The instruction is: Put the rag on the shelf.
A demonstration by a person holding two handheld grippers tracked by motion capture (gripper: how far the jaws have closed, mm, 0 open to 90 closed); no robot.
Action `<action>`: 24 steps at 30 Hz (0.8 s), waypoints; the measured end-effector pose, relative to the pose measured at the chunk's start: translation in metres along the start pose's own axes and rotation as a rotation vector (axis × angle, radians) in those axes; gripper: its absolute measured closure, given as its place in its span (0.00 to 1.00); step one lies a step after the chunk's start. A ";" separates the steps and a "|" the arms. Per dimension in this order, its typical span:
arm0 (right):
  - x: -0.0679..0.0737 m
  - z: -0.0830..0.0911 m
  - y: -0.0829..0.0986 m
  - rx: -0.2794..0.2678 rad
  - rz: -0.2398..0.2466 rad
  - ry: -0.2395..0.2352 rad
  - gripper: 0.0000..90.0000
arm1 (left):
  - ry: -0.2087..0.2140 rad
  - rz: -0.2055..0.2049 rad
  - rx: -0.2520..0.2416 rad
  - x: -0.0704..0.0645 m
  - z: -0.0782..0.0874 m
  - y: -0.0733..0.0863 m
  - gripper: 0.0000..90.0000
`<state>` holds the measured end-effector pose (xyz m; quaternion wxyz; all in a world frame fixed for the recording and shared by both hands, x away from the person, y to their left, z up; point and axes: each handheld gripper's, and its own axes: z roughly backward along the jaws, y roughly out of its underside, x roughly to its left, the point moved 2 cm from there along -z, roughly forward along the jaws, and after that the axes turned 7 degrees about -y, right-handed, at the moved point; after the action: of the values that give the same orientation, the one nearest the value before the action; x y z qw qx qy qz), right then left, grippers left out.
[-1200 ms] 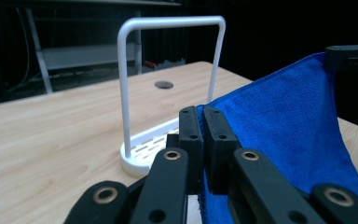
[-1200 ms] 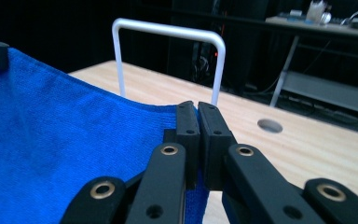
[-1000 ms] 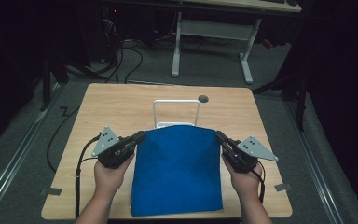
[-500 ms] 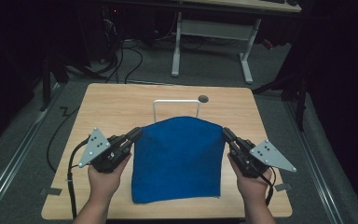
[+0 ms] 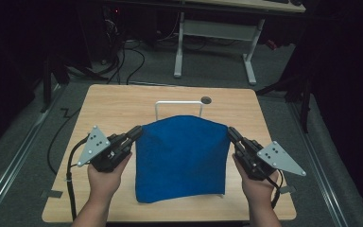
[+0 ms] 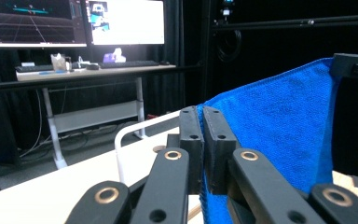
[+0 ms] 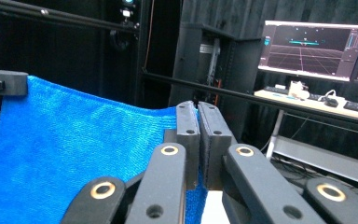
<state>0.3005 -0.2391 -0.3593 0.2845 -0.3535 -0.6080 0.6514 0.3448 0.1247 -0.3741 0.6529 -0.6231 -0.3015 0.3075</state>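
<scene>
Two corners pinched: I am keeping the left gripper (image 5: 136, 133) clamped on the blue towel (image 5: 182, 158) at its upper left, the right gripper (image 5: 231, 134) clamped on the upper right. Held apart, they are stretching the top edge so the cloth is hanging flat above the table (image 5: 123, 106), just before the white rack (image 5: 178, 103).

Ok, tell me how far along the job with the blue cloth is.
Done: each hand-held gripper, left and right, is shut on a top corner of the cloth. In hand: the cloth hangs spread between them, lifted in front of the white rack, its bottom edge down at the table. Left: probably draping it over the rack.
</scene>
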 end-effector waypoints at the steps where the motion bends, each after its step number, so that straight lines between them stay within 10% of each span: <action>1: -0.002 -0.003 -0.001 0.002 -0.006 -0.004 0.98 | -0.002 0.002 0.002 0.002 -0.002 0.000 0.98; 24: -0.062 -0.081 -0.029 0.056 -0.065 0.042 0.99 | -0.151 -0.075 0.092 0.058 -0.083 -0.043 0.98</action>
<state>0.4003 -0.2381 -0.3242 0.3282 -0.3389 -0.5945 0.6512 0.4468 0.1158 -0.3337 0.6674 -0.5557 -0.3585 0.3424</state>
